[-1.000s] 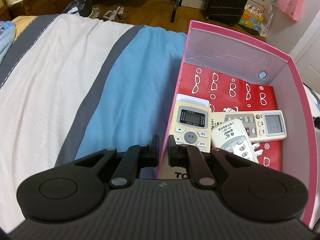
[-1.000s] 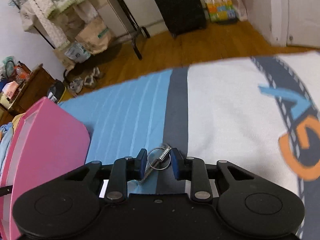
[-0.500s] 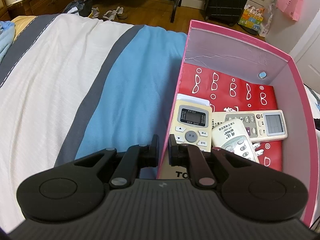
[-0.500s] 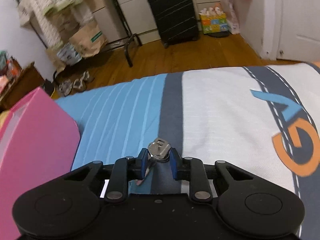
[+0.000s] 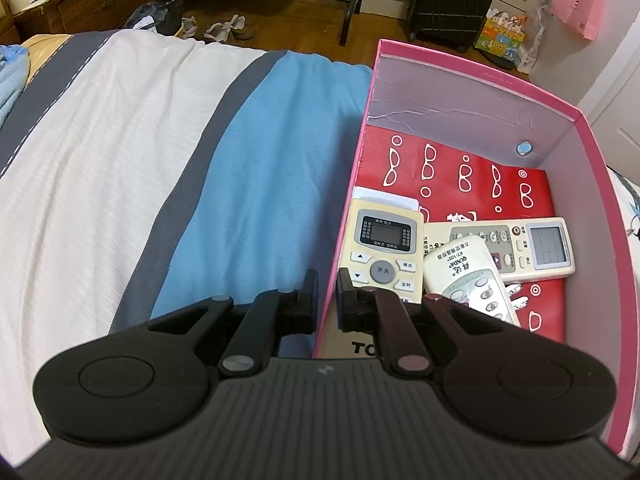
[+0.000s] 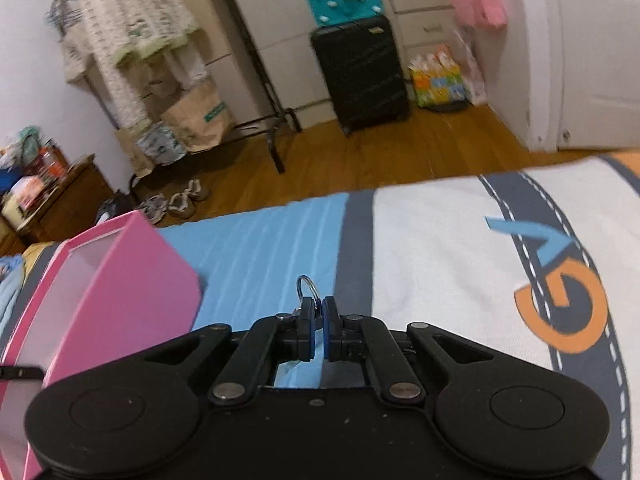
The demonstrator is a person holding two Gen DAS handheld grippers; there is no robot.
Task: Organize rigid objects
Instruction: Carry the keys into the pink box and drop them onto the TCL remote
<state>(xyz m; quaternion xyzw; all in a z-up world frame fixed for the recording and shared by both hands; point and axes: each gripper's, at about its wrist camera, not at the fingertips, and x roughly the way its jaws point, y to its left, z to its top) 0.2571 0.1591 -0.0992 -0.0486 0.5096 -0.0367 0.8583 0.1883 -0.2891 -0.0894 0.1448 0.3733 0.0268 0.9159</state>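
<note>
Since a second ago the right tool (image 6: 319, 312) has narrowed from standing loosely around the keys to pinching them, and its view has tipped up off the bed toward the floor and wall. Left tool (image 5: 327, 286) unchanged: near shut, astride the near-left wall of the pink box (image 5: 472, 76), apparently pinching it.

Right wrist view, near to far: key ring (image 6: 307, 287) pokes up above the blue pads, ring standing on edge, pointing away along the fingers; the keys themselves are mostly hidden between the pads. Bed (image 6: 440, 240) lies below, apparently no contact.

Key relation: the box sits at lower left of the frame, its open top facing up, rim nearest the tool's left side. Judged next move: carry left over that rim.

Left wrist view: three remotes (image 5: 384, 244) crowd the box's near end; far end over the red card (image 5: 460, 168) is free, best drop room.
</note>
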